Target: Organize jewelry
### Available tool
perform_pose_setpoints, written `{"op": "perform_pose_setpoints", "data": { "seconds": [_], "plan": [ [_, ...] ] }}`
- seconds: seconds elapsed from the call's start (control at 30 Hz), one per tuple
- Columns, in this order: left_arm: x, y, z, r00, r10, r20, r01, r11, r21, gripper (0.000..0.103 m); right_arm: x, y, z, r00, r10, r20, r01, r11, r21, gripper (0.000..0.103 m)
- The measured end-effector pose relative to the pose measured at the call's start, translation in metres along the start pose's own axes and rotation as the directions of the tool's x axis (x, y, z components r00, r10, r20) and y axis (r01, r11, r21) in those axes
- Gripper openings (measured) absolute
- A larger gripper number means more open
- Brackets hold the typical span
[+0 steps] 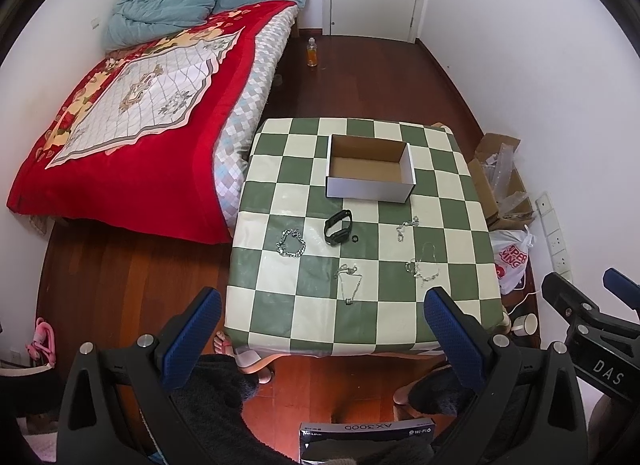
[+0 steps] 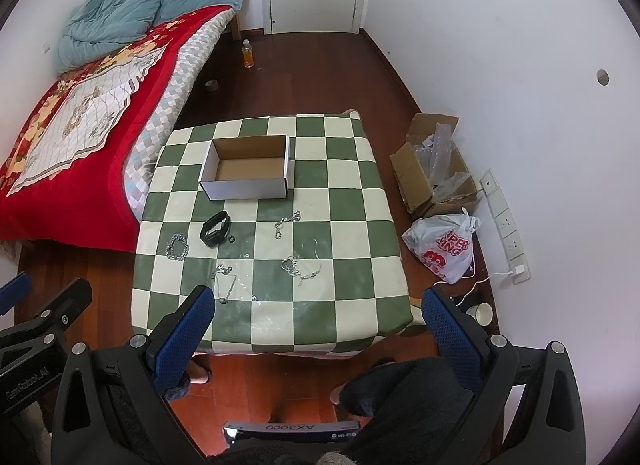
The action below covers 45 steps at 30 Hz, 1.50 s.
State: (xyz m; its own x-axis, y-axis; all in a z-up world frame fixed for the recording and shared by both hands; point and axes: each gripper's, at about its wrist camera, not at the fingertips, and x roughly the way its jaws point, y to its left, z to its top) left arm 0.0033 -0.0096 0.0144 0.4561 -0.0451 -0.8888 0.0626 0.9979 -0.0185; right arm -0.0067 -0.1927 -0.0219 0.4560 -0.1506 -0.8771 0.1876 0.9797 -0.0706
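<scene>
— Both claws, your left claw (image 1: 320,329) and right claw (image 2: 316,325), hang released short of the counter (image 1: 460,201); nothing is picked yet.

— Jewelry? Chains (image 1: 291,244) and a black band (image 1: 338,227) lie before the empty box (image 1: 368,185). Close on one first. Only your right view shows the tape roll (image 2: 211,84).

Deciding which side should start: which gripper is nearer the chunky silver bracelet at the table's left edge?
Left. The left gripper hangs off the near edge, roughly in line with the chunky silver bracelet. The right gripper sits farther right, across from it.
</scene>
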Motion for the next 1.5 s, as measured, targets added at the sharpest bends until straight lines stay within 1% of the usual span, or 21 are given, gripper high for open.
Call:
{"op": "perform_pose_setpoints", "data": {
  "seconds": [1.5],
  "plan": [
    [-0.006,-0.008,0.009,1.000,0.000,0.011,0.000,1.000,0.004,0.103,-0.004,-0.011,0.004,1.000,0.010,0.008,-0.010,1.000,0.003,0.103]
  ]
}}
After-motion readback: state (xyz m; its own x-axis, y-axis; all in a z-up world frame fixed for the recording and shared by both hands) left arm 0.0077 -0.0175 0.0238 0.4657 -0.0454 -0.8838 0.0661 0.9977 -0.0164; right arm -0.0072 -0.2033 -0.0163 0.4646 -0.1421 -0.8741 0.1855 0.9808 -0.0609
